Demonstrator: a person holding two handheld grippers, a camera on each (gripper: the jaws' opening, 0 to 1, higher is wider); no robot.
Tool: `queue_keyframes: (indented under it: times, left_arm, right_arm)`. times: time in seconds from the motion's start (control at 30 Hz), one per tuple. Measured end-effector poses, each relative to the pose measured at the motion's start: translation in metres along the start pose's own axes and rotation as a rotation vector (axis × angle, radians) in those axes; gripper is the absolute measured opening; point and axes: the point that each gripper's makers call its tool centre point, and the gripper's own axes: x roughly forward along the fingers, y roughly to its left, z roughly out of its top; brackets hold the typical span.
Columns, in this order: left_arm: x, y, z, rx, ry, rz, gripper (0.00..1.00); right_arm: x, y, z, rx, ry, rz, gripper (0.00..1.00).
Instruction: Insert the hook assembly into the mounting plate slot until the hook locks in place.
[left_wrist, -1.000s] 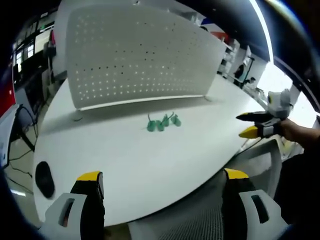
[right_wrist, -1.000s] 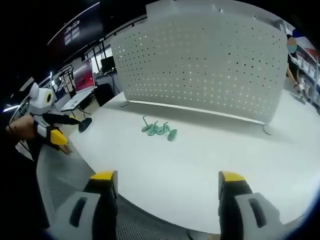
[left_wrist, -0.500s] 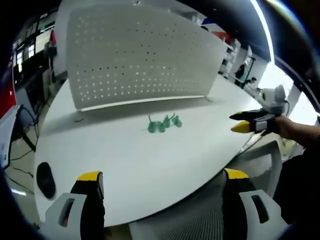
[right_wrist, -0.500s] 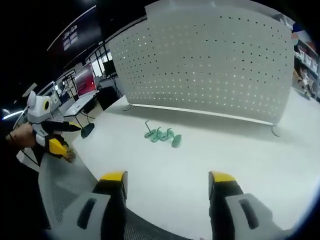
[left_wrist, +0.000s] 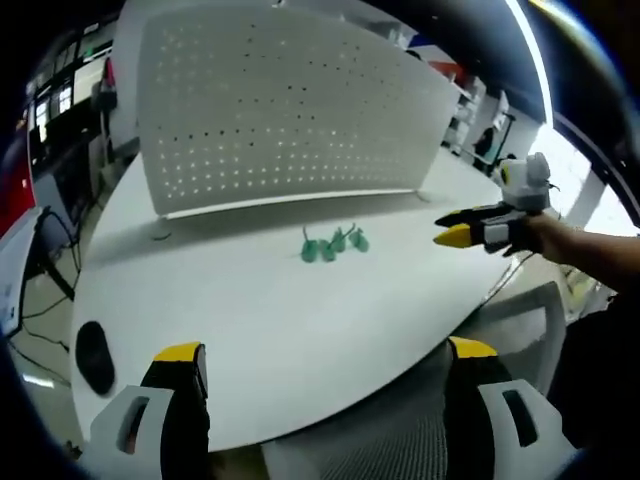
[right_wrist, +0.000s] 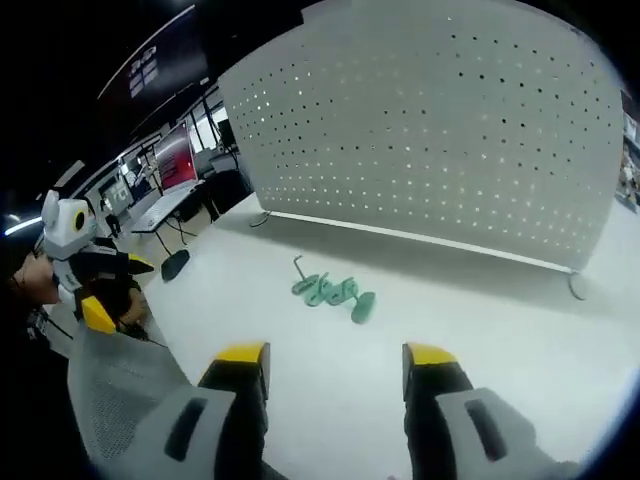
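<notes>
1. In the left gripper view, the left claw (left_wrist: 320, 365) is hovering low at the near edge of the white desk (left_wrist: 250, 300), its two yellow-tipped jaws standing wide apart with nothing between them.
2. In the same view the right claw (left_wrist: 455, 228) is reaching in from the right over the desk's edge, held by a person's hand (left_wrist: 535, 232) on an outstretched forearm; its yellow-tipped jaws are pointing toward the middle of the desk, and how far apart they stand cannot be told from there.
3. In the right gripper view, the right claw's own jaws are rising from the bottom with a clear gap between them, gripping nothing and touching nothing.
4. In that view the left claw (right_wrist: 100, 300) is sitting at the far left, held beside the desk's edge above a grey mesh chair back (right_wrist: 120, 390).
5. The green hooks (left_wrist: 332, 243) are lying in a small cluster on the bare desk top, well apart from both claws and in front of the pegboard.
6. The white perforated pegboard (right_wrist: 440, 130) is standing upright across the back of the desk on small feet, with no hook seen in its holes.
7. A dark oval object (left_wrist: 93, 357) is lying near the desk's left edge in the left gripper view.
</notes>
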Motion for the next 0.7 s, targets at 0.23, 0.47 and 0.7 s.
queue_keyframes:
  times: [0.23,0.47,0.7]
  left_arm:
    - [0.001,0.001,-0.002,-0.002,0.006,0.003,1.00]
    - [0.003,0.004,-0.006,-0.008,0.019,0.008,1.00]
    - [0.003,0.008,-0.008,-0.017,0.027,0.015,1.00]
  right_arm:
    - [0.022,-0.001,0.011,0.032,0.007,0.044,0.40]
    - [0.049,0.000,0.016,0.004,0.033,0.067,0.37]
    - [0.076,0.006,0.023,-0.029,0.062,0.097,0.34]
